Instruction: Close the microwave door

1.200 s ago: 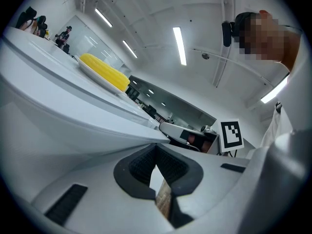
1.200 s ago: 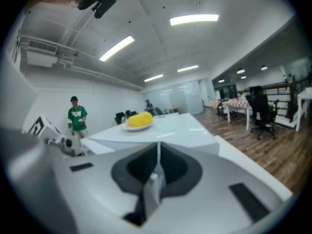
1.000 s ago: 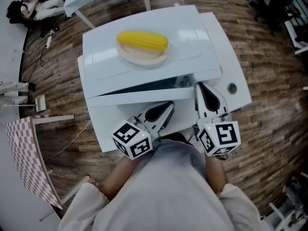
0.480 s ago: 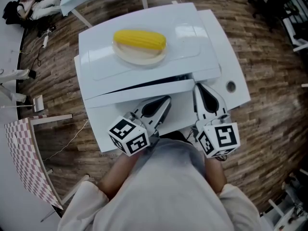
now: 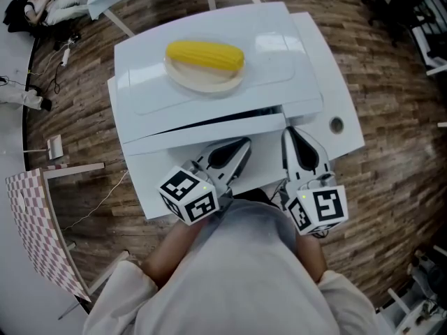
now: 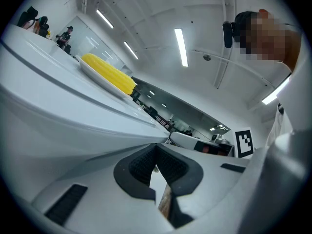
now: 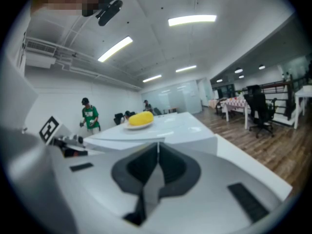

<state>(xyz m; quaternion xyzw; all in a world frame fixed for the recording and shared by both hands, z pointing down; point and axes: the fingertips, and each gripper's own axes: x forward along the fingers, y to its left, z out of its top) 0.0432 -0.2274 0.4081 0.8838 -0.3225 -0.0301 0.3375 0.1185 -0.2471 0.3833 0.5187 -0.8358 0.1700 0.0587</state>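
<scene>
Directly below the head camera, a white microwave [image 5: 279, 54] sits on a white table [image 5: 328, 82] over a wood floor [image 5: 391, 138]. Its door [image 5: 202, 132], on the near side, is slightly ajar, with a dark gap along its far edge. The left gripper [image 5: 237, 149] and the right gripper [image 5: 292, 135] point at the door's near face from side by side. Both have their jaws pressed together with nothing between them. A yellow corn cob [image 5: 204, 55] lies on a plate [image 5: 202, 82] on top of the microwave.
</scene>
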